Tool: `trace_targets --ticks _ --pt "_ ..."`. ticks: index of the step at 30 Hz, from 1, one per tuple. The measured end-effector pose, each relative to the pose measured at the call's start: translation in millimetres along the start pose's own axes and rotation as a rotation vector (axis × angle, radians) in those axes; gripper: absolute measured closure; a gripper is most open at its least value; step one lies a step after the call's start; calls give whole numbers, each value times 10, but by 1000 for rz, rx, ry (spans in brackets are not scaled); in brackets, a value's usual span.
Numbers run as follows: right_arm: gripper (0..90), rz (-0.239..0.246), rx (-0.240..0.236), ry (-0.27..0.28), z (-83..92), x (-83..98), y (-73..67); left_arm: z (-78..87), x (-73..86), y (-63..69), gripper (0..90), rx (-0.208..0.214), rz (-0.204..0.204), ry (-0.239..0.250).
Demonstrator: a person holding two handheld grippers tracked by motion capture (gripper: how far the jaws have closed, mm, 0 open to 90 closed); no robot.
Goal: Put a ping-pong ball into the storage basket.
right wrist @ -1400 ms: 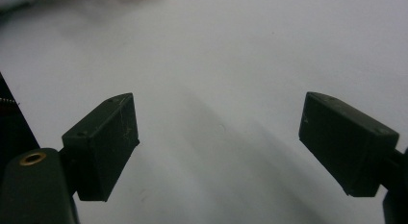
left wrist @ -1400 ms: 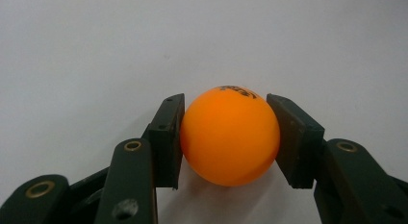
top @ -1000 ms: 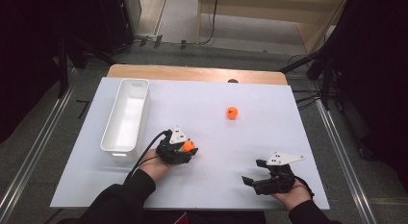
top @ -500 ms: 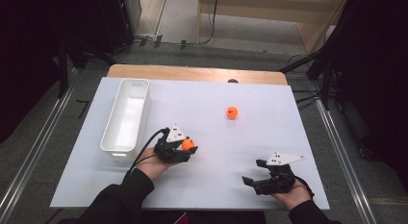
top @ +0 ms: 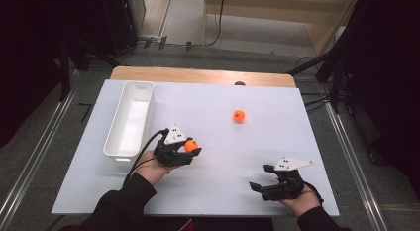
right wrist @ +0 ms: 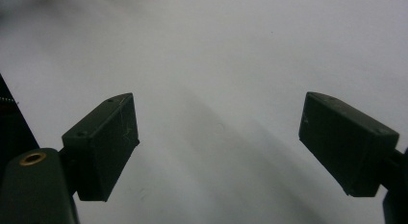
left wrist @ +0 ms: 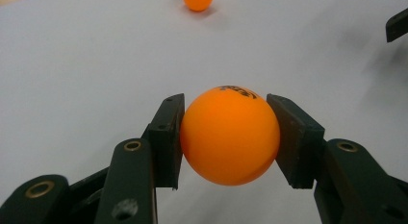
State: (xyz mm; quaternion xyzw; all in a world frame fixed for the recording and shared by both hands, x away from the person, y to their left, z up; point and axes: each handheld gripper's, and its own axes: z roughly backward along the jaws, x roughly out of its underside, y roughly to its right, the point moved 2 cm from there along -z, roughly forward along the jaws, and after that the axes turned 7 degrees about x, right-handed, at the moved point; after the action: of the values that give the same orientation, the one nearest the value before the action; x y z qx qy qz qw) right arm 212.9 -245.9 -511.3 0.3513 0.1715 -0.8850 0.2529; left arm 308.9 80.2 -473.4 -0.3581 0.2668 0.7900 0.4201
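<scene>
Claw pads of the left claw press on both sides of an orange ball, which sits squarely between the two black jaws with dark lettering showing on its top. In the high view the same left claw is held in the person's left hand just above the white worktop, with the ball at its tip, near the front end of a long white tray that lies along the worktop's left side. A second orange ball rests on the worktop farther back and to the right, well apart from the held one; the left gripper view shows it at the top edge. The right claw rests in the right hand near the front right of the worktop, its jaws spread wide with nothing between them, and the right gripper view shows bare white surface in the gap.
</scene>
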Motion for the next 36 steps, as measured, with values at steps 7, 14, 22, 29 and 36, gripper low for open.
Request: trace_targets --ticks 7,14,22,29,36 --pt "122 -1 -1 0 1 0 0 68 -37 -2 506 2 5 23" --pt "122 -1 -3 0 -1 0 -2 116 -66 -20 506 -5 -1 40" --pt "122 -4 -10 1 0 -3 -12 163 -83 -30 506 -8 -7 48" --pt "122 -5 -9 -1 2 -1 -13 207 -103 -38 506 -7 -2 51" --pt "122 -3 -11 0 1 -1 -12 259 -134 -37 505 -6 0 45"
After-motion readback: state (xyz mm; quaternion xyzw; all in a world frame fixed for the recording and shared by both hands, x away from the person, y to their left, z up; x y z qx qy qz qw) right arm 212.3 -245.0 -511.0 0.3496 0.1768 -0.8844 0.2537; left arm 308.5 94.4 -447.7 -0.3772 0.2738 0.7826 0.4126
